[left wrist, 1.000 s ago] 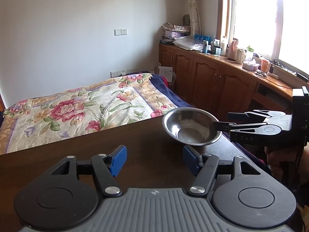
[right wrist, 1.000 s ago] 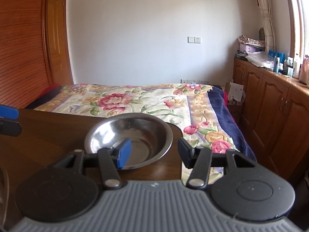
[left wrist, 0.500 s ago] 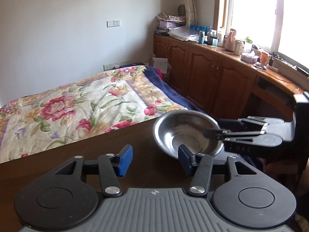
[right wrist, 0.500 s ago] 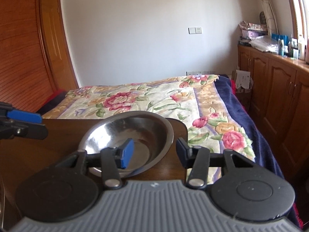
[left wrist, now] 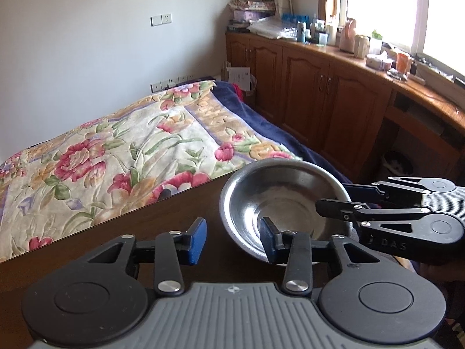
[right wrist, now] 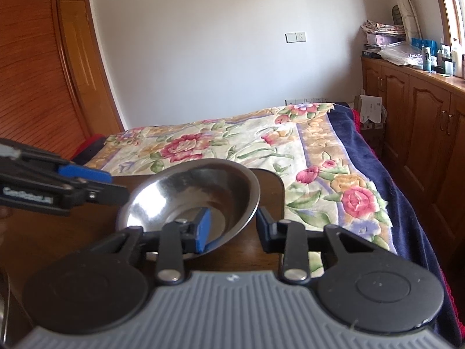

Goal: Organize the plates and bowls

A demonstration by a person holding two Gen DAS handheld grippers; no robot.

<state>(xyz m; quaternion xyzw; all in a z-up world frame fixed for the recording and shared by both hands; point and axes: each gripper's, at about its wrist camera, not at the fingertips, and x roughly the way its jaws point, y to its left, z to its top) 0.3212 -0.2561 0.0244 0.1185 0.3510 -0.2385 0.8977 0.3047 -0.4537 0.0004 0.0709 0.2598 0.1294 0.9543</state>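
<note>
A steel bowl [left wrist: 279, 200] [right wrist: 186, 195] sits near the far right corner of the dark wooden table [left wrist: 162, 221] [right wrist: 270, 183]. My right gripper [right wrist: 232, 228] [left wrist: 334, 199] is open and straddles the bowl's near rim, with its blue left pad inside the bowl and its right finger outside. My left gripper [left wrist: 232, 241] [right wrist: 113, 186] is open at the bowl's left side. Its right finger overlaps the bowl's rim in the left wrist view, and nothing lies between its pads. I cannot tell whether either gripper touches the bowl.
Just past the table's far edge lies a bed with a floral cover [left wrist: 122, 151] [right wrist: 232, 145]. Wooden cabinets [left wrist: 325, 99] with a cluttered top run along the right wall under the window. A wooden door and wardrobe [right wrist: 37, 72] stand at the left.
Both grippers have moved closer to the bowl, and both pairs of fingers have narrowed a little. The right gripper's left pad now sits deeper inside the bowl.
</note>
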